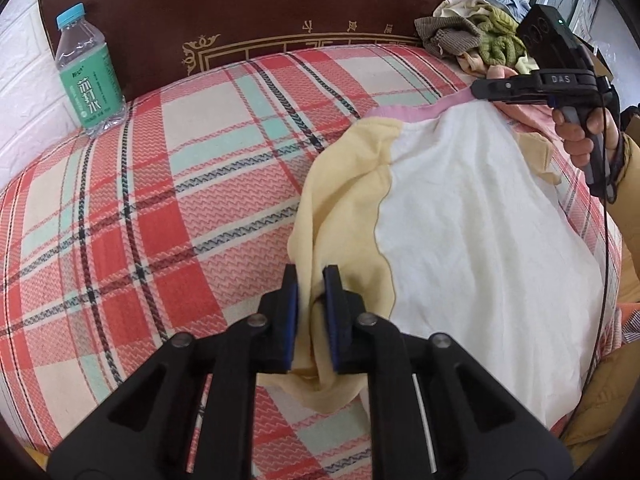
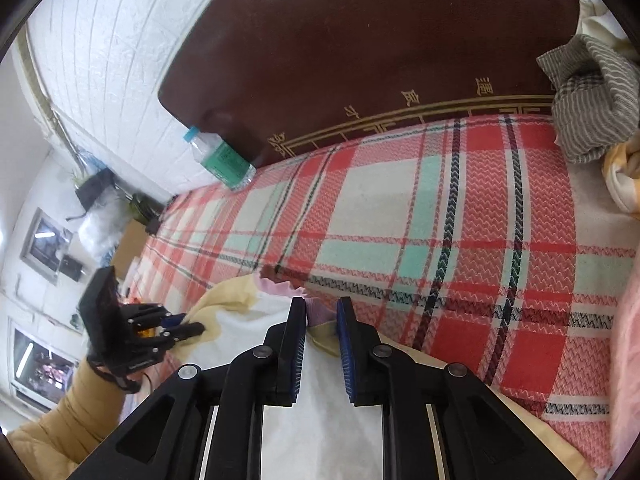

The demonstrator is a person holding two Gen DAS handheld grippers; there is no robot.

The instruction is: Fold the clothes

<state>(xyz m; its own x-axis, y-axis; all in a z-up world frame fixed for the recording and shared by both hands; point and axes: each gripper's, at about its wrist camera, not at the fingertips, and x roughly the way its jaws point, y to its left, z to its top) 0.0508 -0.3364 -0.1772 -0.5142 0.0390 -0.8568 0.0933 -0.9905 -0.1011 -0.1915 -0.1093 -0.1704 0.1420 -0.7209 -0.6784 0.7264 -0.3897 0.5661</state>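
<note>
Left claw (image 1: 311, 276) pinches the shirt's (image 1: 472, 216) yellow sleeve; right claw (image 2: 321, 312) grips its pink collar.
Shirt lies spread on the bed (image 1: 160, 200), unfolded; unfolded clothes pile (image 1: 476, 36) waits.

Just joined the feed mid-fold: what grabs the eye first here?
The white shirt with yellow sleeves and pink collar, spread on the red plaid bedcover. The left gripper pinches a yellow sleeve; the right gripper is at the pink collar. A green-labelled water bottle stands by the dark headboard.

Clothes pile (image 2: 592, 100) cropped at right edge.
</note>
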